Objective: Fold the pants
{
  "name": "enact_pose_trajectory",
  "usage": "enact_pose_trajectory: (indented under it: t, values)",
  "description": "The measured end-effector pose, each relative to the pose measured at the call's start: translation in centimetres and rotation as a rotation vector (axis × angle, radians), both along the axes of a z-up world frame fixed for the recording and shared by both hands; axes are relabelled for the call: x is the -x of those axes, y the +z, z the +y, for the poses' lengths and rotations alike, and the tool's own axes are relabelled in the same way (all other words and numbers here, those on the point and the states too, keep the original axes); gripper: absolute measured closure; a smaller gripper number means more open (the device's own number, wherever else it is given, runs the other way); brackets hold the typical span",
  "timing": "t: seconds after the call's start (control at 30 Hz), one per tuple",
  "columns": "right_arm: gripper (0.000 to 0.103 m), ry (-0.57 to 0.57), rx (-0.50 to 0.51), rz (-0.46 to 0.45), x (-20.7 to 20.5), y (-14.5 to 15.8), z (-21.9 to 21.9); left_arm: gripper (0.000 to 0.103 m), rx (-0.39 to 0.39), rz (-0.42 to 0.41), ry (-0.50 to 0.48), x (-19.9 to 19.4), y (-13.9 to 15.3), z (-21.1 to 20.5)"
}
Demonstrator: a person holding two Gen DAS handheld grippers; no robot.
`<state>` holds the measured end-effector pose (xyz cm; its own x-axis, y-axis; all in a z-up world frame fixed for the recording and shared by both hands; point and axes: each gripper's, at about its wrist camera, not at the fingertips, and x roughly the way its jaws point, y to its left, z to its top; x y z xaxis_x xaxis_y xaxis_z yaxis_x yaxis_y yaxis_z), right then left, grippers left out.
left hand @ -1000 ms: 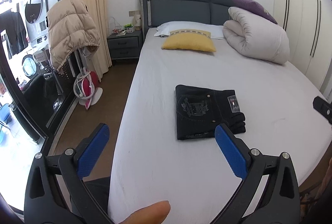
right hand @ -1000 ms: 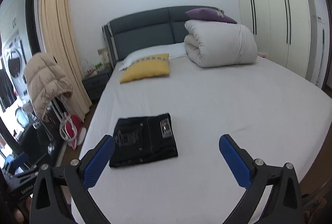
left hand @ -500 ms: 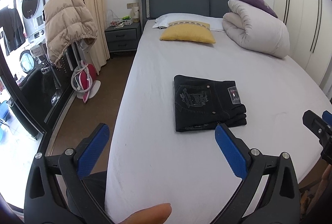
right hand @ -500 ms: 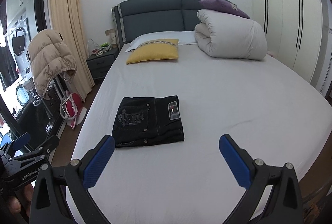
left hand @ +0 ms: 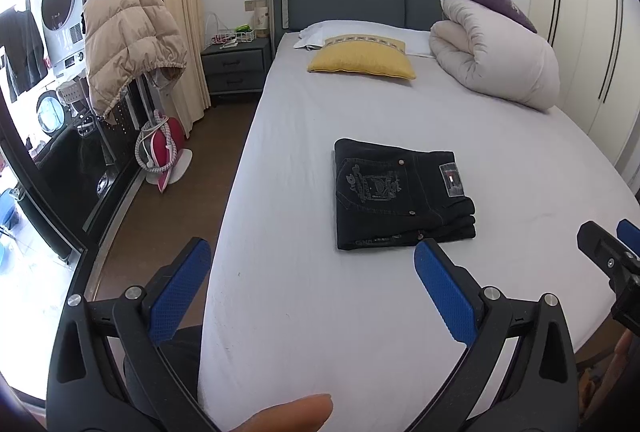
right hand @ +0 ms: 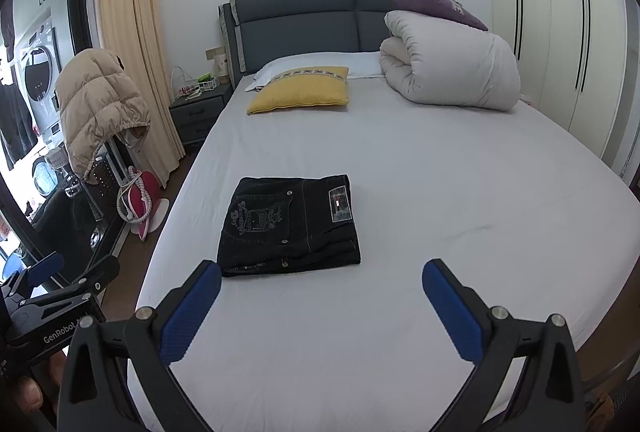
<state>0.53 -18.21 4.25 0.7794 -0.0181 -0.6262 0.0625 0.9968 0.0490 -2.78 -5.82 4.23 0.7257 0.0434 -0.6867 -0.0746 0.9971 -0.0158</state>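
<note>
The black pants (left hand: 400, 197) lie folded into a compact rectangle on the grey bed sheet (left hand: 380, 111), back pocket embroidery and a leather label facing up. They also show in the right wrist view (right hand: 290, 226). My left gripper (left hand: 312, 272) is open and empty, held above the bed's near edge, short of the pants. My right gripper (right hand: 320, 292) is open and empty, also near the foot of the bed, apart from the pants. The right gripper's tip (left hand: 608, 256) shows in the left wrist view, and the left gripper (right hand: 60, 284) in the right wrist view.
A yellow pillow (left hand: 362, 60), a white pillow and a rolled white duvet (left hand: 496, 51) with a purple cushion lie at the head of the bed. A nightstand (left hand: 236, 65), a jacket on a rack (left hand: 128, 39) and a pink appliance (left hand: 160, 151) stand on the left floor. Wardrobes (right hand: 560, 43) line the right wall.
Both grippers have drawn back and shifted their view a little; the pants appear farther off. The pants have not moved, and both grippers stay open.
</note>
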Motion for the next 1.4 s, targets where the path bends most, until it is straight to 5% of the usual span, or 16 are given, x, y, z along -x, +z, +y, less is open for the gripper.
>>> enact_pose_trajectory:
  t: [1.4]
  values:
    - [0.0,0.003,0.001,0.028,0.1,-1.2,0.2,0.0,0.011,0.017,-0.01,-0.3,-1.5,-0.3]
